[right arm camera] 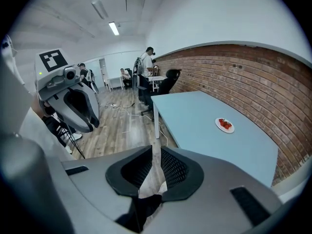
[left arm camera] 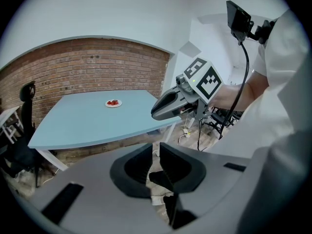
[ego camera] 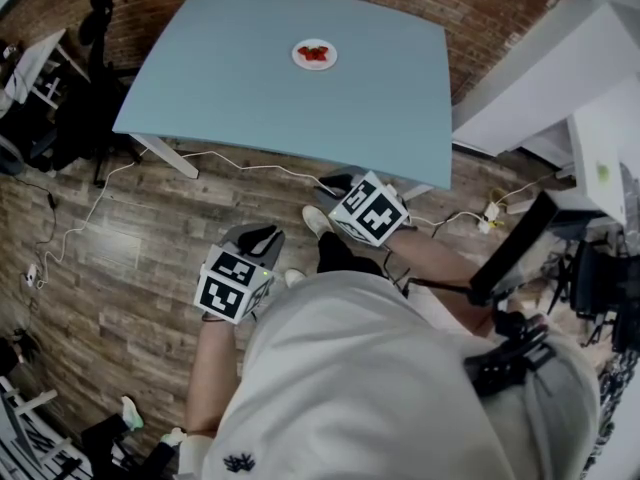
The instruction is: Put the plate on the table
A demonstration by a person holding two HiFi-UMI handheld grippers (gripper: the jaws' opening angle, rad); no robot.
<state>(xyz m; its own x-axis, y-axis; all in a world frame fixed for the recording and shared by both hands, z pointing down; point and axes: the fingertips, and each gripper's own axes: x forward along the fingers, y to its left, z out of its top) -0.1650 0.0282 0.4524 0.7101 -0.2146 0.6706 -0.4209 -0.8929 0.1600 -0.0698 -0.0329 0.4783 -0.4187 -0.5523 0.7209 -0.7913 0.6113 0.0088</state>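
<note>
Plate (ego camera: 314, 54) rests on the far half of the blue table (ego camera: 230, 108), well apart from both of your grippers, so the task looks done. It lies straight ahead and far from you; being round, it has no long axis. Your right gripper (ego camera: 336, 182) hangs near the table's near edge, closer to it than your left gripper (ego camera: 262, 235) over the floor. Both pairs of jaws are drawn together on nothing. The red food on it is too small to name.

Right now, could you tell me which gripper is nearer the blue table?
The right gripper, beside the table's near edge; the left gripper is held farther back.
</note>
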